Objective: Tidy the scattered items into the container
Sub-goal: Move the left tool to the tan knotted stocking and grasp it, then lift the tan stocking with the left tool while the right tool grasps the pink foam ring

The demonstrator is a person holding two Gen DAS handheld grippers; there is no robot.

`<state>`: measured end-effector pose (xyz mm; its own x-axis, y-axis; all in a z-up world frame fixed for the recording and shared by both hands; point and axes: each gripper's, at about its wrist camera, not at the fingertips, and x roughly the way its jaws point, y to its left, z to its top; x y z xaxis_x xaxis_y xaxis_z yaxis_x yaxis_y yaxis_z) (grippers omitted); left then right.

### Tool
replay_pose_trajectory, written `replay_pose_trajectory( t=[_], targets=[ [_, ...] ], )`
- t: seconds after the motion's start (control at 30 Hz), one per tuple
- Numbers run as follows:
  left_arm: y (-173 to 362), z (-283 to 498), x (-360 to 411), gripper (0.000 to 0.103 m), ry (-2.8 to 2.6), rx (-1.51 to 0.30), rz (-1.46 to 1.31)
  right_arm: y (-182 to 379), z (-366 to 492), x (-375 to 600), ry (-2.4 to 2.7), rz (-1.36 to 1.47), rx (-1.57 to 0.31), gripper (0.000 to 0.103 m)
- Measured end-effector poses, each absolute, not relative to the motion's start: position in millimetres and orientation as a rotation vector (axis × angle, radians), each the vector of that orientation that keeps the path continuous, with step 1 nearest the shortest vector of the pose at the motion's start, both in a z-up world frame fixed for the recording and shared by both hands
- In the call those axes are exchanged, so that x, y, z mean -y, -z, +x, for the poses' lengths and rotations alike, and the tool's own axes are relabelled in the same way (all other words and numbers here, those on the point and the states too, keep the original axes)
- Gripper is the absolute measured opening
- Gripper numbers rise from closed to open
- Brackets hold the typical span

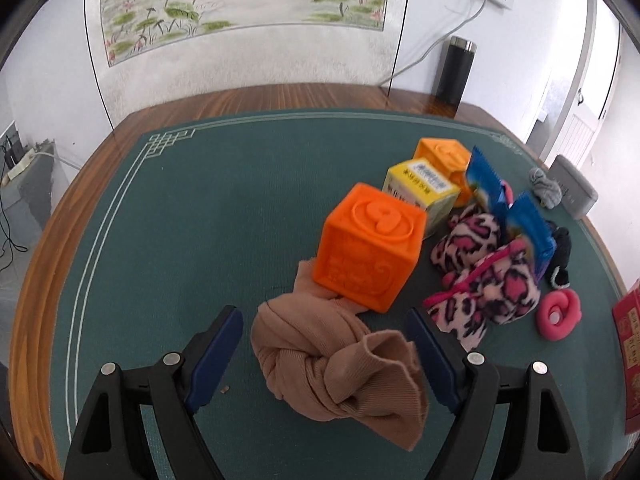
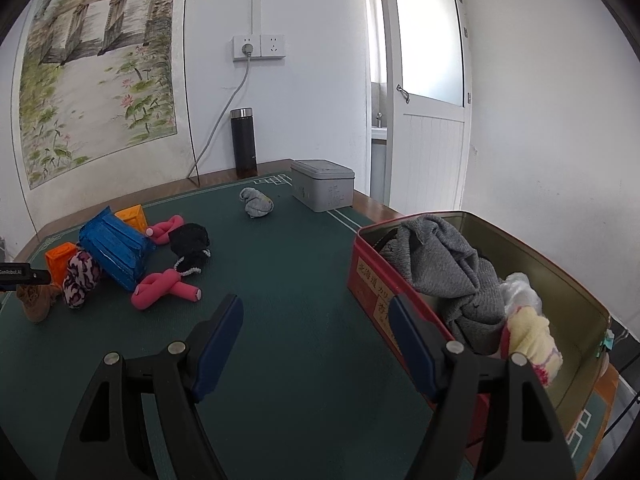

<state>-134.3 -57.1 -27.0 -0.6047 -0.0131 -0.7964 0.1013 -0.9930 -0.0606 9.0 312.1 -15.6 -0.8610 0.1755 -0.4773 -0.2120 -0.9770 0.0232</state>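
A knotted tan sock lies on the green mat between the fingers of my left gripper, which is open; neither pad touches the sock. Just beyond it an orange cube rests on the sock's far end. Behind that are a yellow box, another orange cube, leopard-print socks, blue packets and a pink curler. My right gripper is open and empty above the mat, its right finger beside the red tin. The tin holds a grey garment and a yellow sock.
A grey sock lies alone near a closed grey tin at the back. A black bottle stands by the wall. A black sock and two pink curlers lie beside the pile. The mat sits on a wooden table.
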Motion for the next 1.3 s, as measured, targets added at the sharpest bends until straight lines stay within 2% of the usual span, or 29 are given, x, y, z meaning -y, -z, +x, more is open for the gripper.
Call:
replay_pose_trajectory(
  t=[0.33, 0.37, 0.4, 0.43, 0.47, 0.6, 0.8, 1.13, 1.2, 1.3],
  targets=[
    [48, -143, 68, 0.084, 2.712, -0.277, 1.379, 16, 8, -314, -2.851, -0.714, -0.112, 0.078],
    [48, -142, 69, 0.076, 2.714, -0.295, 1.379, 17, 8, -313, -2.852, -0.713, -0.109, 0.078],
    [47, -142, 69, 0.073, 2.718, -0.303, 1.376, 17, 8, -313, -2.853, -0.711, -0.106, 0.078],
    [46, -142, 67, 0.063, 2.724, -0.305, 1.37, 17, 8, -312, -2.854, -0.712, -0.104, 0.078],
    [44, -141, 66, 0.062, 2.727, -0.301, 1.363, 17, 8, -312, -2.856, -0.714, -0.103, 0.078],
    [40, -139, 60, 0.061, 2.735, -0.284, 1.347, 21, 1, -310, -2.902, -0.808, -0.134, 0.078],
    [33, -135, 63, 0.061, 2.746, -0.303, 1.328, 27, -41, -285, -3.073, -1.33, -0.363, 0.078],
    [13, -128, 75, 0.061, 2.781, -0.365, 1.246, 52, -135, -246, -3.019, -1.614, -0.613, 0.078],
    [9, -126, 77, 0.061, 2.788, -0.366, 1.229, 56, -147, -240, -3.012, -1.613, -0.608, 0.078],
    [6, -125, 79, 0.061, 2.788, -0.364, 1.216, 57, -158, -229, -3.019, -1.58, -0.505, 0.078]
  ],
)
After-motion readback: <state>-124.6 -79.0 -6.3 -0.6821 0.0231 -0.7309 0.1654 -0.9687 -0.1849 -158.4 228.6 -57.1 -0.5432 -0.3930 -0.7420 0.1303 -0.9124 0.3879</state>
